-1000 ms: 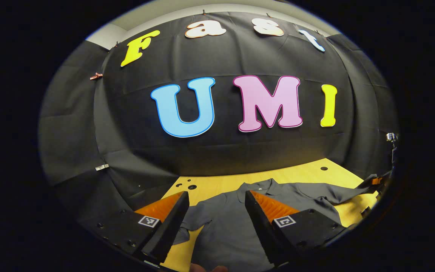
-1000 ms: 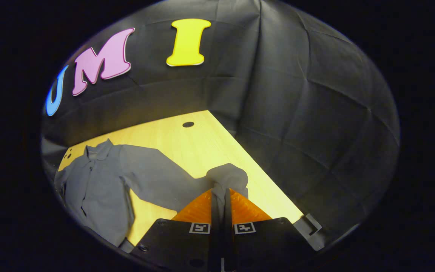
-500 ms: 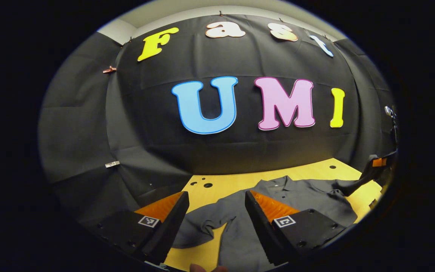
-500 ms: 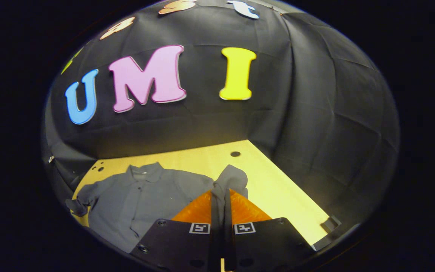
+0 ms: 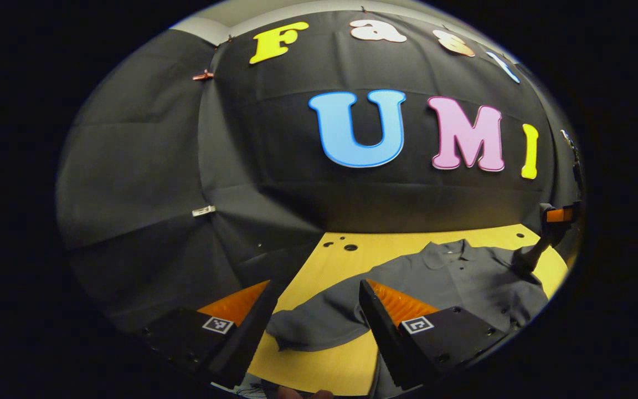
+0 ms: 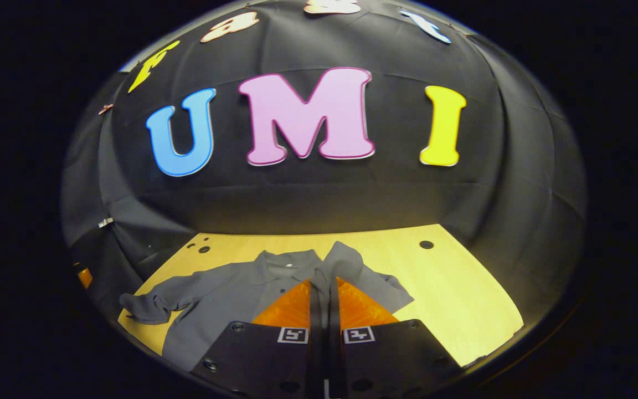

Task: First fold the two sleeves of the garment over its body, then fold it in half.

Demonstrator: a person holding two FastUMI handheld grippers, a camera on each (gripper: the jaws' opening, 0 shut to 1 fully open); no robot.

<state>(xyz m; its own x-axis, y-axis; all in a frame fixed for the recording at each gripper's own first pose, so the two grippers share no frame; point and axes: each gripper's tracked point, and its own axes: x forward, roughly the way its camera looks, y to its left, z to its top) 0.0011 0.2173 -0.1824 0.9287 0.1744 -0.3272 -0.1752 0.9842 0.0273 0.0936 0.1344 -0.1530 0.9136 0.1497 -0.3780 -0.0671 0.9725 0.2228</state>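
A grey collared shirt [image 5: 463, 277] lies face up on the wooden table [image 5: 346, 260]. Its left sleeve [image 5: 319, 327] stretches out flat toward my left gripper [image 5: 316, 284], which hovers open above it, the cuff lying between and below the fingers. My right gripper [image 6: 323, 282] is shut on the right sleeve's cuff [image 6: 344, 260] and holds it lifted over the shirt's body [image 6: 230, 293], beside the collar [image 6: 288, 259]. In the left gripper view the right gripper [image 5: 549, 224] shows at the far right with the raised right sleeve [image 5: 526, 257] hanging from it.
Black cloth walls close the booth behind and on both sides of the table [image 6: 463, 299]. Small round holes [image 5: 350, 247] mark the table's far left corner, and another hole [image 6: 426, 244] sits at the far right. Bare wood lies right of the shirt.
My right gripper has carried the right sleeve leftward, from out on the table to above the shirt's body. My left gripper, still open, has shifted left to the left sleeve.
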